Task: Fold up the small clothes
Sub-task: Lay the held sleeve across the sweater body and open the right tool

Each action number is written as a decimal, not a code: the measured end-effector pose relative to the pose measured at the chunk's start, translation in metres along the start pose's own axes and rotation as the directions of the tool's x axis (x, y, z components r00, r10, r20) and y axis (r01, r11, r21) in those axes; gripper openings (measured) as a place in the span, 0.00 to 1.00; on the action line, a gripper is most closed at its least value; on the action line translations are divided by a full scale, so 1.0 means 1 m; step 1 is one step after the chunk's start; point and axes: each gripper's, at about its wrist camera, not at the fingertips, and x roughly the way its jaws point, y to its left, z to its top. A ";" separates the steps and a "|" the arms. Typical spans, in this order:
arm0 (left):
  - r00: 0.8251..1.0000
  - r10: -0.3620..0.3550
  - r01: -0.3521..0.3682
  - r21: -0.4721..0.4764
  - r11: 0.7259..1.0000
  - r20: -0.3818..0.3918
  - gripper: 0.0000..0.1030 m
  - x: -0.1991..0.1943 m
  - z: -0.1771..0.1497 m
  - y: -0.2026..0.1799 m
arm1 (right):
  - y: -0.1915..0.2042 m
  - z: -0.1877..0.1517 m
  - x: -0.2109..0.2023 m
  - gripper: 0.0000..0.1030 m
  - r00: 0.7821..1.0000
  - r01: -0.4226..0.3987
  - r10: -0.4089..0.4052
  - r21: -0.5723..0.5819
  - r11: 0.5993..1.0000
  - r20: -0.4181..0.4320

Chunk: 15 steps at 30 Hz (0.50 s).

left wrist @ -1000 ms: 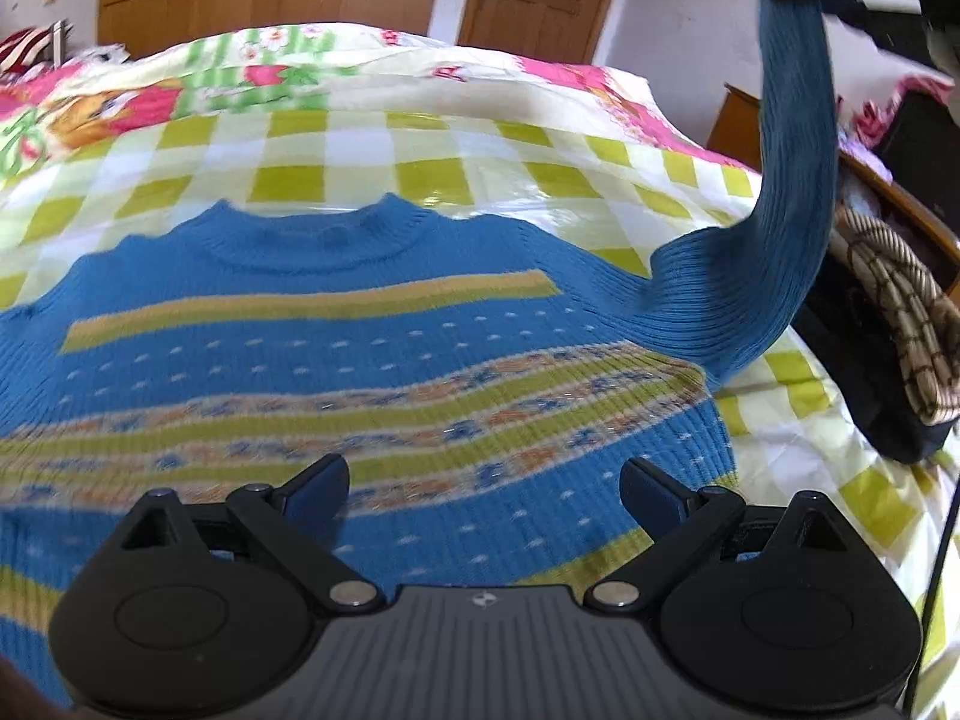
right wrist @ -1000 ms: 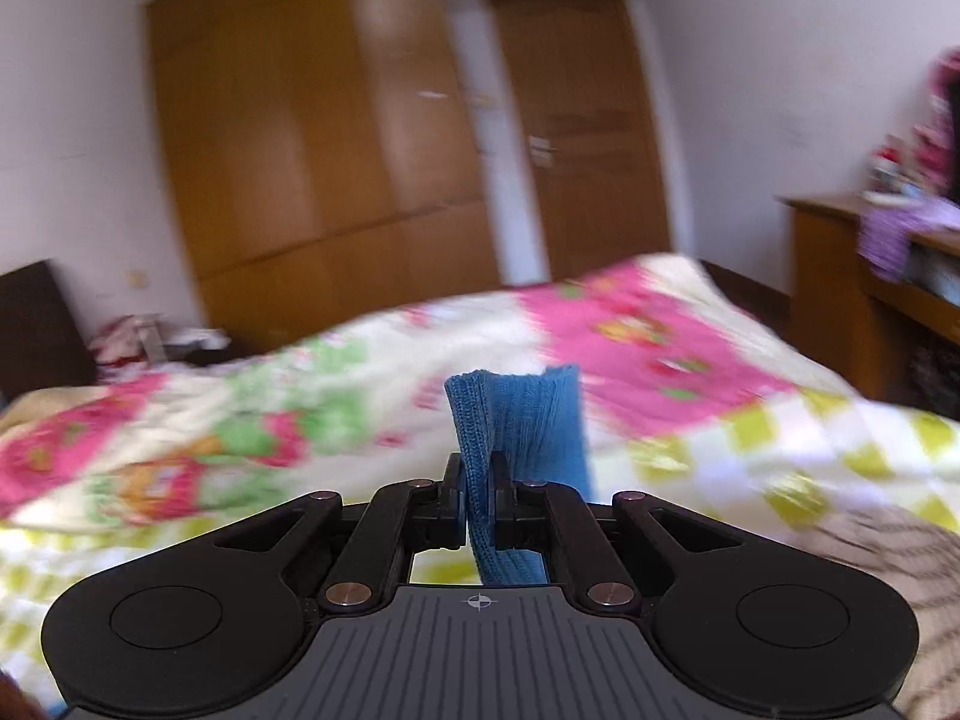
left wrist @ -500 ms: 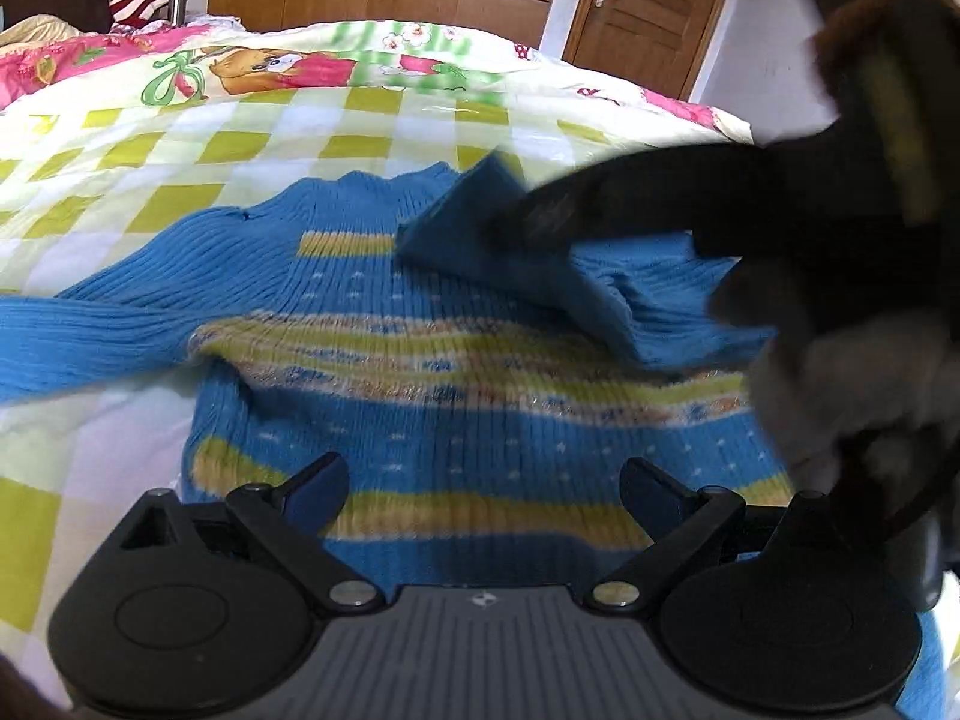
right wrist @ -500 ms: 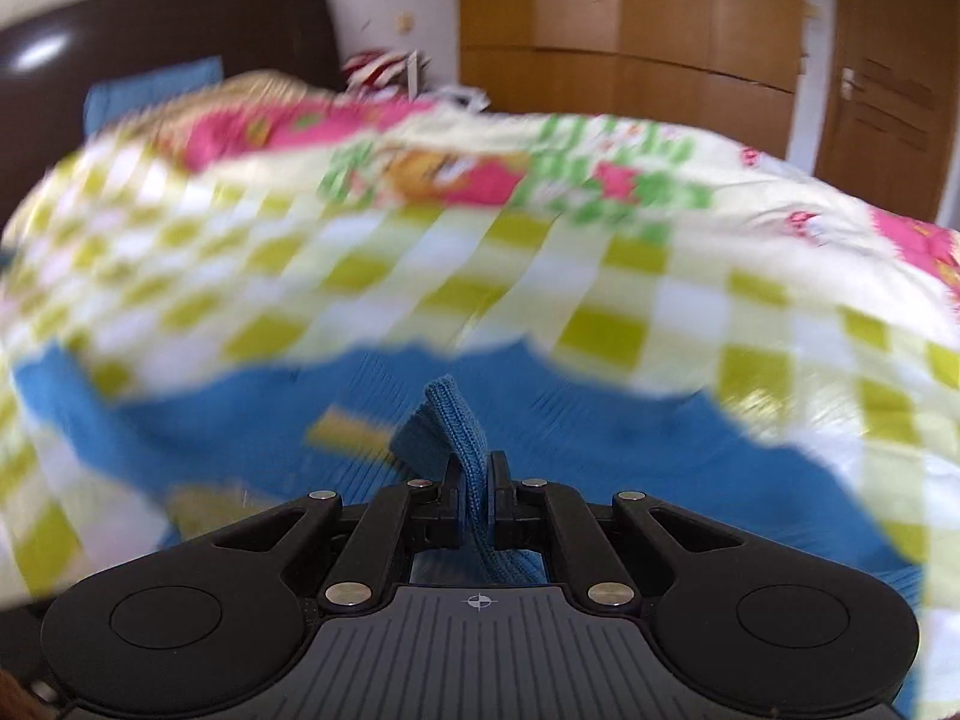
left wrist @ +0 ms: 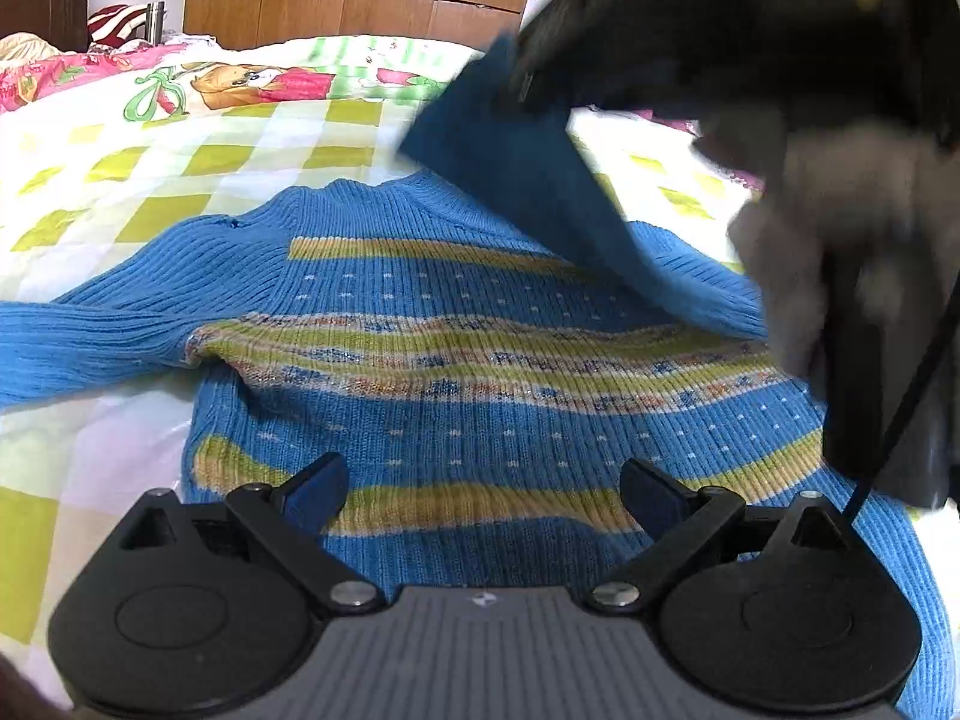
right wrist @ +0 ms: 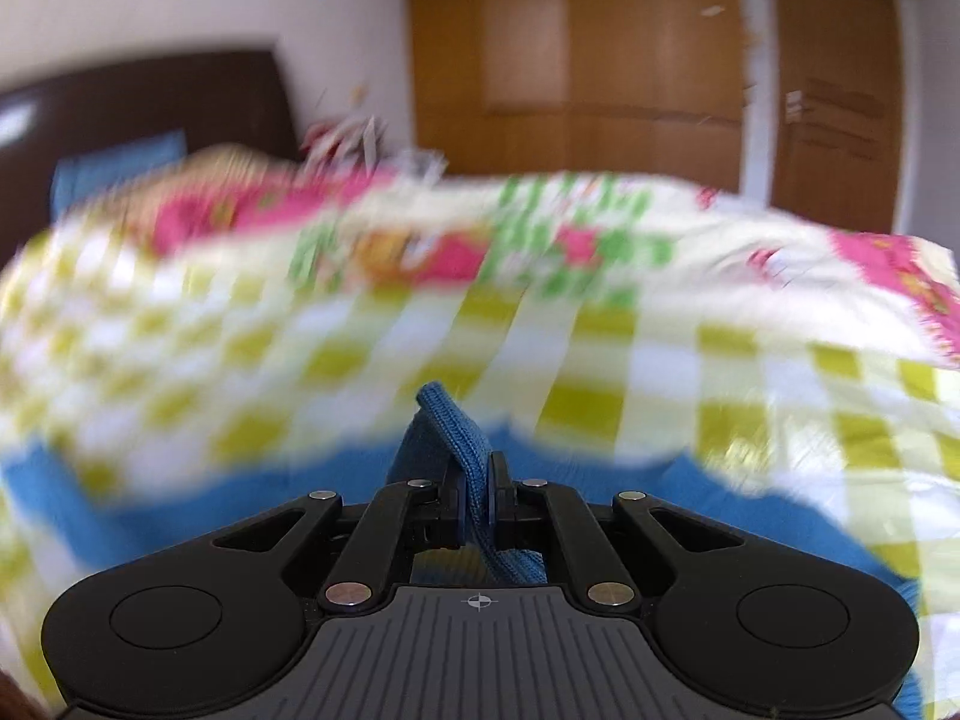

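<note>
Right now the right gripper (right wrist: 477,507) has its fingers (right wrist: 455,510) pinched tight on the cuff of a blue sleeve (right wrist: 447,426), the knit standing up between them and trailing back under the tool. Seen from the left wrist view, that sleeve (left wrist: 528,180) rises in a slanted band from the right shoulder of the sweater (left wrist: 480,360) up to the dark, blurred gripper at the top right, well clear of the cloth below. The left gripper (left wrist: 483,495) holds its fingers (left wrist: 315,489) wide apart with nothing between them, poised over the near hem of the sweater.

The sweater lies flat and face up on the checked bedspread (left wrist: 180,180), collar toward the far side, its other sleeve (left wrist: 78,342) stretched out to the left along the bed.

By the look of it, the step in hand is folding the right sleeve inward across the chest. The next move calls for carrying the cuff down and across until the sleeve lies flat over the striped front, then letting go without dragging the body out of shape. The free left fingers could pin the hem or go for the left sleeve afterwards.
</note>
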 end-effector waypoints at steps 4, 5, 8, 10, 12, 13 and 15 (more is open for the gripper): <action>1.000 -0.010 0.010 -0.006 1.000 0.001 1.00 0.000 0.001 0.003 | 0.018 -0.002 0.011 0.05 0.994 -0.077 0.067 -0.118 0.990 -0.088; 1.000 -0.010 0.010 -0.004 1.000 0.001 1.00 -0.001 0.000 0.003 | 0.026 -0.012 0.018 0.05 0.986 -0.108 0.086 -0.154 0.982 -0.146; 1.000 0.001 -0.001 0.016 1.000 -0.005 1.00 -0.002 -0.002 -0.001 | 0.044 -0.046 0.037 0.08 0.941 -0.201 0.117 -0.248 0.948 -0.317; 1.000 0.023 -0.023 0.054 0.998 -0.008 1.00 0.000 -0.005 -0.004 | 0.048 -0.057 0.037 0.11 0.927 -0.238 0.138 -0.264 0.935 -0.350; 1.000 0.024 -0.024 0.066 0.998 -0.005 1.00 0.000 -0.006 -0.007 | 0.044 -0.057 0.033 0.19 0.922 -0.260 0.169 -0.232 0.937 -0.350; 1.000 0.021 -0.021 0.069 0.997 -0.005 1.00 0.000 -0.007 -0.008 | 0.040 -0.054 0.029 0.20 0.918 -0.279 0.199 -0.201 0.939 -0.343; 1.000 0.008 -0.008 0.068 0.998 -0.002 1.00 -0.001 -0.007 -0.008 | 0.032 -0.048 0.019 0.21 0.917 -0.303 0.241 -0.163 0.939 -0.317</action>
